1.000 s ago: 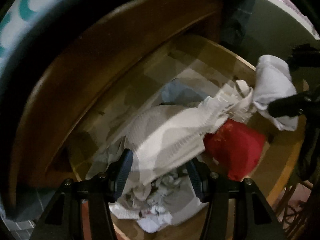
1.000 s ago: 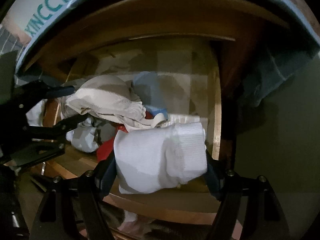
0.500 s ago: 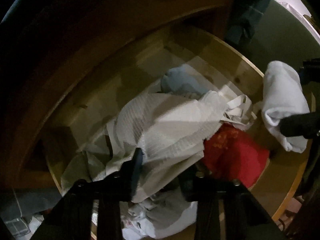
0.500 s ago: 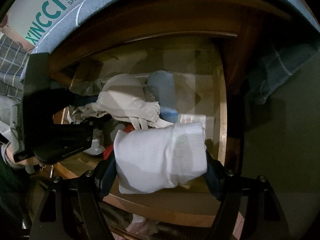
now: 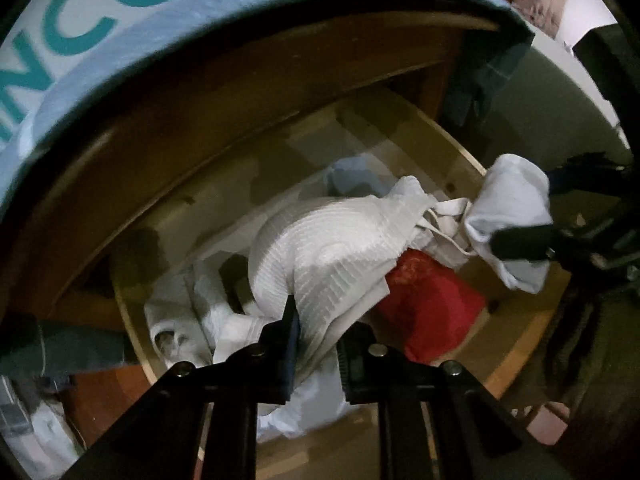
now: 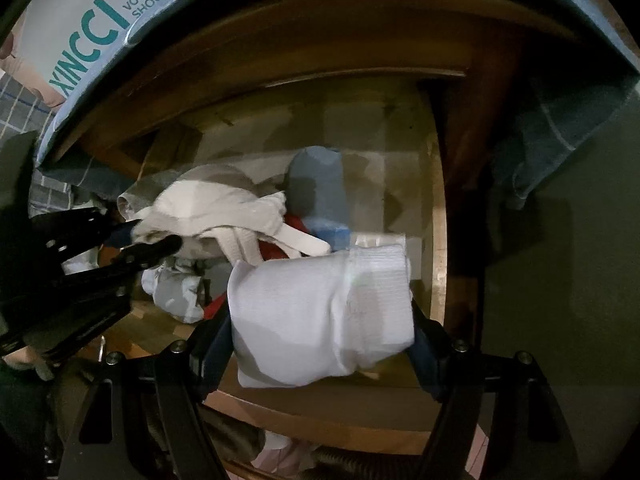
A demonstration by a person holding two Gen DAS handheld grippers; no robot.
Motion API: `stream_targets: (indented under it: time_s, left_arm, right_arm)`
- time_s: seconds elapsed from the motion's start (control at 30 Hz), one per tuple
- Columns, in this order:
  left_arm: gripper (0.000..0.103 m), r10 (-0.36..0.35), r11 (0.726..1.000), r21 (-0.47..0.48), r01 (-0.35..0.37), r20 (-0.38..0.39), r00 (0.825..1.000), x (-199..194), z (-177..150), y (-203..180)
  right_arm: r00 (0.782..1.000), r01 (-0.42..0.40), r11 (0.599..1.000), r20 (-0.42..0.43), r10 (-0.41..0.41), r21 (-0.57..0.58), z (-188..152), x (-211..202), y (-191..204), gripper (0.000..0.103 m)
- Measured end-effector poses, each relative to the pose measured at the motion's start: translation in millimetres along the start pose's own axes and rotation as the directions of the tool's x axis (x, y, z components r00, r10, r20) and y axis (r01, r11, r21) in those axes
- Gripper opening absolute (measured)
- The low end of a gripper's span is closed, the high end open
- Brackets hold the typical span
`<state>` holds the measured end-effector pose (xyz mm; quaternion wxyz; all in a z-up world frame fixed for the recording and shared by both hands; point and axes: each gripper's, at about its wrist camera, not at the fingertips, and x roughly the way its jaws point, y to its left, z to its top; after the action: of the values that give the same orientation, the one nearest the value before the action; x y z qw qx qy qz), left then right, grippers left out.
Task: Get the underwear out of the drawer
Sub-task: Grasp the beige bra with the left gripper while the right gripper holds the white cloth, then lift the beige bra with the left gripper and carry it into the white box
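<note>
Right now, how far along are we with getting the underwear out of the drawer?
Partway. The right gripper holds a white folded garment above the drawer's front edge. The left gripper has just been closing its jaws on the ribbed white garment. The red garment, blue garment and others remain inside.

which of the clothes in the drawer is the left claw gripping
The ribbed white garment, pinched at its edge by the left claw; the red piece and blue piece lie untouched.

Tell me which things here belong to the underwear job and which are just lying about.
Job:
- wooden drawer
- ribbed white garment, pinched in the left claw, whose jaws have just been closing
- folded white garment, clamped in the right claw

Lying about:
- shoe box
- red garment
- blue garment
</note>
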<state>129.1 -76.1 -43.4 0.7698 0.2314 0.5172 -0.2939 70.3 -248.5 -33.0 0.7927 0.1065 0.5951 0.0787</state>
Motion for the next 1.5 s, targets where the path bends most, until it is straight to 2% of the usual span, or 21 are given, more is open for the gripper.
stream_targets:
  time_s: [0.27,0.6,0.83,1.17,1.5]
  left_arm:
    - [0.016,0.004,0.994,-0.108,0.000,0.044,0.999,-34.7,-15.4,9.6]
    - [0.016,-0.006,0.991,-0.129,0.021,0.118,0.993,-98.7,-23.2,0.4]
    - [0.013,0.024,0.988,-0.154,0.006,0.187,0.982,-149.6,-21.0,-0.8]
    - [0.009,0.044,0.980,-0.196,-0.014,0.146,0.988,-136.0,-18.0,0.6]
    - [0.008,0.044,0.978,-0.208,0.000,0.207,0.977,-181.6,-4.6,0.3]
  right_arm:
    - [1.000,0.006,1.000,0.029,-0.007,0.029,-0.5,-4.7,-6.1,0.073]
    - [1.000,0.021,0.999,0.020,-0.021,0.033,1.6,-3.2,-8.1,0.073]
    - [0.999,0.031,0.999,0.022,-0.032,0.031,1.0,-3.0,-8.0,0.073]
    - [0.999,0.024,0.999,0.029,-0.026,0.037,0.3,-3.9,-10.3,0.073]
    - [0.999,0.014,0.999,0.029,-0.016,0.040,1.1,-4.2,-11.2,0.073]
